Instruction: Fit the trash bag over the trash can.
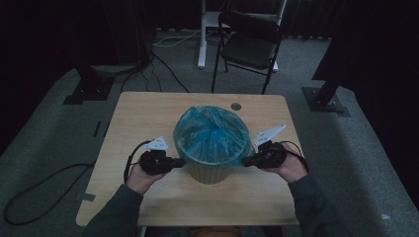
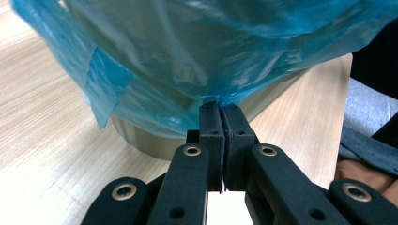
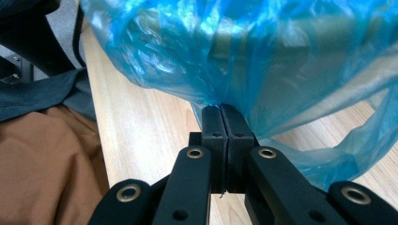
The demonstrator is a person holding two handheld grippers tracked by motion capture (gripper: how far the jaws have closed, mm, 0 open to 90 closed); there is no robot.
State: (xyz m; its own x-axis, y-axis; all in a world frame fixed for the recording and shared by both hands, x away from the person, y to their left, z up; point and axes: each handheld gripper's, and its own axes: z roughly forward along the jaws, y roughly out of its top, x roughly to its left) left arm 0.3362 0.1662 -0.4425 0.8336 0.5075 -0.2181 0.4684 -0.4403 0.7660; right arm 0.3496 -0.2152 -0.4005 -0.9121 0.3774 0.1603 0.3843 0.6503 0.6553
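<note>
Plainly, the left gripper (image 2: 219,107) pinched the bag's (image 1: 211,132) film at one side, and the right gripper (image 3: 220,108) pinched it at the other, jaws pressed together. The blue bag draped over the bin (image 1: 208,172) mid-table (image 1: 143,111), hiding its rim and inside; the dim high view blurred both grippers' tips.

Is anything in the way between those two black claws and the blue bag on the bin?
Nothing visible. The left gripper and the right gripper are each pinched shut on the blue bag, on opposite sides of the bin.
</note>
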